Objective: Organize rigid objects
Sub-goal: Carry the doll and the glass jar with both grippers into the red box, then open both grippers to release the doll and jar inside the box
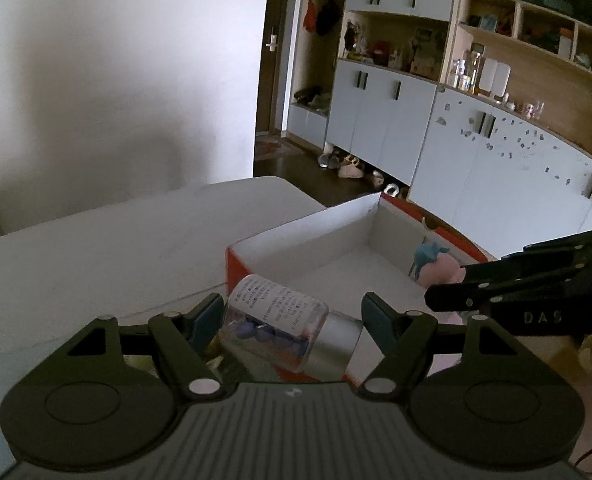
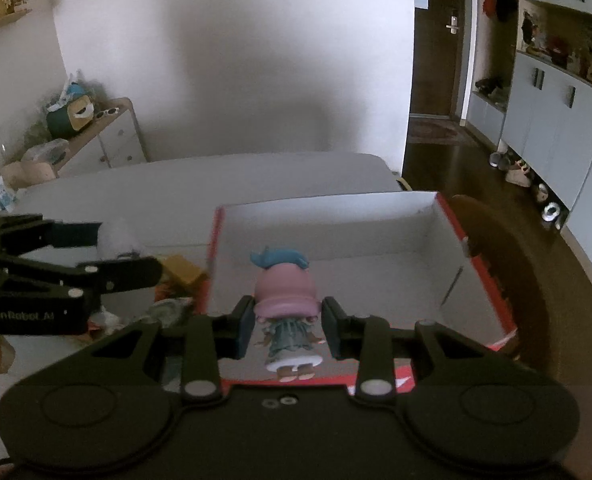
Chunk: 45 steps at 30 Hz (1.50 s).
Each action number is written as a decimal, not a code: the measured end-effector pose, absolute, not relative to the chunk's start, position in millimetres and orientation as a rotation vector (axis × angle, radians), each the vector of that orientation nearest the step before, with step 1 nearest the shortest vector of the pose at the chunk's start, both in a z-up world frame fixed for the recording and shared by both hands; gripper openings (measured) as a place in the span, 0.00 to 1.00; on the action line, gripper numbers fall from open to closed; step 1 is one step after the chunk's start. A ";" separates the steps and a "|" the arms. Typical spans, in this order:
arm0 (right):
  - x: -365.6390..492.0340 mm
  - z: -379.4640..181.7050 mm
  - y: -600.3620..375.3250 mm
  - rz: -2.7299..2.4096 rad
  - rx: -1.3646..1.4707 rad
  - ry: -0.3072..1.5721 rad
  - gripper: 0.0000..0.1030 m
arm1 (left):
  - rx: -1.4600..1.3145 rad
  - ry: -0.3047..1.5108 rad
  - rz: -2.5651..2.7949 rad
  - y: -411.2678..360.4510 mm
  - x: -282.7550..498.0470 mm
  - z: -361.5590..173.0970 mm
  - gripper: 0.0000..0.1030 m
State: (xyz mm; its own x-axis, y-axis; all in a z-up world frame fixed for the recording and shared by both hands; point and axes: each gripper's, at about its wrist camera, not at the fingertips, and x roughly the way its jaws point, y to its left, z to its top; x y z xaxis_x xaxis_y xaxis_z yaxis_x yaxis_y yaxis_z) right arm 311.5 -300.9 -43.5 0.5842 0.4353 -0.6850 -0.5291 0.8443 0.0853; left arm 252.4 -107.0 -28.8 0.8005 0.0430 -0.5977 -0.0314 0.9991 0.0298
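My left gripper [image 1: 291,316] is shut on a clear bottle [image 1: 275,320] with blue pills and a silver cap, held sideways over the near left corner of the box. The open box [image 1: 316,232], red outside and white inside, sits on the table and looks bare inside. My right gripper [image 2: 287,320] is shut on a small figurine [image 2: 285,292] with a pink hat, blue tuft and teal dress, hanging over the near edge of the box [image 2: 448,216]. The right gripper [image 1: 452,292] and figurine [image 1: 440,272] show over the box's right side. The left gripper [image 2: 123,250] shows left of it.
The white table [image 2: 175,184] runs back to a wall. A small yellow-brown carton [image 2: 183,272] and other loose items lie left of the box. A low dresser [image 2: 115,140] stands far left. Pale cabinets [image 1: 496,168] and shoes [image 1: 348,168] line the dark floor on the right.
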 end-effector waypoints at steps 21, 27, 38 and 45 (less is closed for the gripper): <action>413.1 -108.4 -322.7 0.627 -0.287 0.886 0.34 | 0.034 0.868 0.135 -157.0 422.1 -99.7 0.73; 431.7 -132.3 -315.5 0.623 -0.321 0.964 0.34 | 0.038 0.973 0.179 -155.4 457.1 -122.7 0.73; 436.5 -149.2 -301.6 0.623 -0.371 1.055 0.34 | -0.006 1.119 0.220 -142.9 483.8 -156.7 0.73; 434.5 -148.3 -299.3 0.620 -0.399 1.091 0.35 | -0.032 1.149 0.217 -138.7 485.8 -163.3 0.74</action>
